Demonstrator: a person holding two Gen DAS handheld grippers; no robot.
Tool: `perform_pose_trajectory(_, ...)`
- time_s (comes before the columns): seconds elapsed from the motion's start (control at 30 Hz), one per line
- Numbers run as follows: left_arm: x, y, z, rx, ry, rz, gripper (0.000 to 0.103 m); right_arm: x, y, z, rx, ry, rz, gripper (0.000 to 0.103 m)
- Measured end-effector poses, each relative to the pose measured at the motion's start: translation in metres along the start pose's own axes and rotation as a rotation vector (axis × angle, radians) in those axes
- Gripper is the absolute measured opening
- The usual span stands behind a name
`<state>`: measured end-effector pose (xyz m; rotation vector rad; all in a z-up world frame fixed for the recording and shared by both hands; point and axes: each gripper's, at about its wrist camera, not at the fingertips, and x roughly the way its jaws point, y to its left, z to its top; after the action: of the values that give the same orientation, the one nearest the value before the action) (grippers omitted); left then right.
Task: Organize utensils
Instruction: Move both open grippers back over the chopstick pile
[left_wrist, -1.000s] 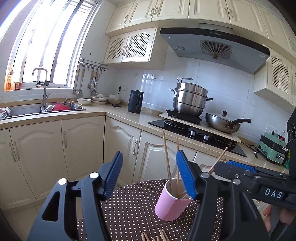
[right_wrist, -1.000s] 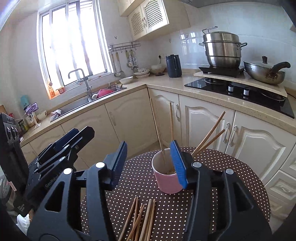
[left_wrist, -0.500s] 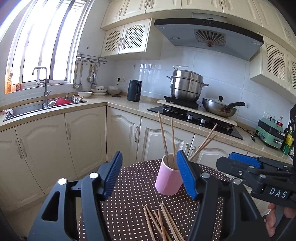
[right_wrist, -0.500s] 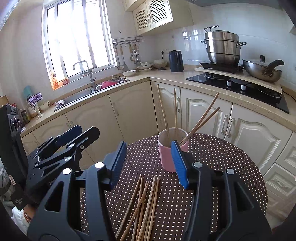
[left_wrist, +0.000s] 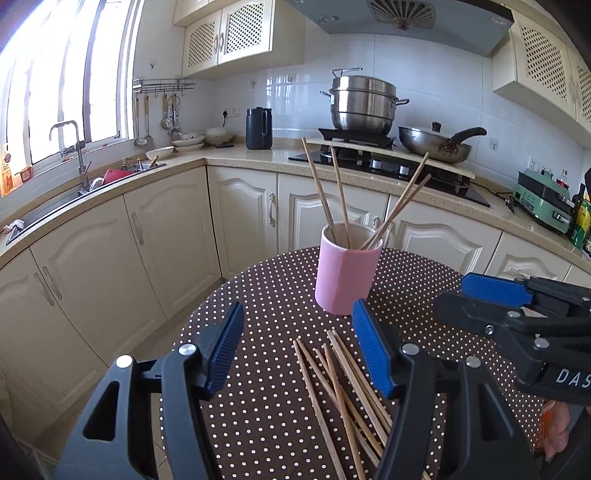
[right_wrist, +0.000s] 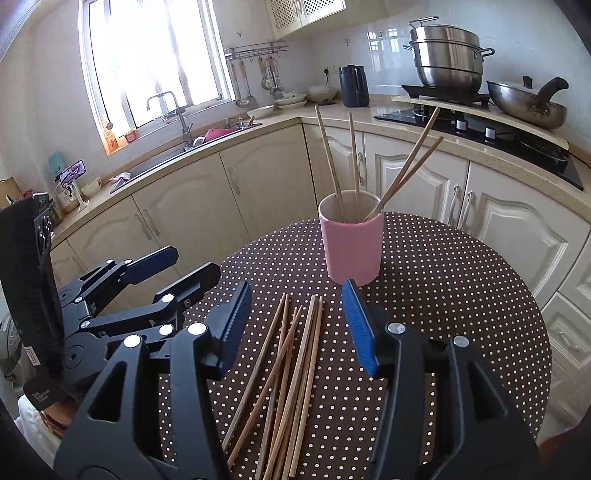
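A pink cup (left_wrist: 345, 275) is seen upright on the polka-dot tablecloth (right_wrist: 443, 280), with four chopsticks (right_wrist: 406, 168) leaned inside. Loose wooden chopsticks (right_wrist: 291, 373) are scattered just in front of it. Both the left gripper (left_wrist: 297, 345) and the right gripper (right_wrist: 297, 325) are held above the pile — jaws parted, nothing gripped.

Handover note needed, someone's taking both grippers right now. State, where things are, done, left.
Left gripper: open, empty, above the loose chopsticks.
Right gripper: open, empty, above the same pile, just short of the pink cup.
Things: cup stands upright on the dotted table; four chopsticks in cup; the rest lie in a crossed pile on the table in front of it.
Done: four chopsticks stowed.
Left: pick up the pile and put it in the cup.
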<state>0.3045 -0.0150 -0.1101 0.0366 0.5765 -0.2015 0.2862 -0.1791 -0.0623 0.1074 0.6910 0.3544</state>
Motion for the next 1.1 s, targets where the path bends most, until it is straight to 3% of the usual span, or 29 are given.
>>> perform_pose_trajectory(0.43, 0.045, -0.001, -0.035, -0.004, 0.212, -0.054, 0.06, 0.032, -0.017, -0.035, 0.04, 0.12, 0.003, 0.051)
perform_pose_trajectory(1.1, 0.081, 0.008, -0.054, -0.068, 0.404, -0.124, 0.06, 0.06, -0.042, -0.052, 0.097, 0.246, 0.042, 0.051)
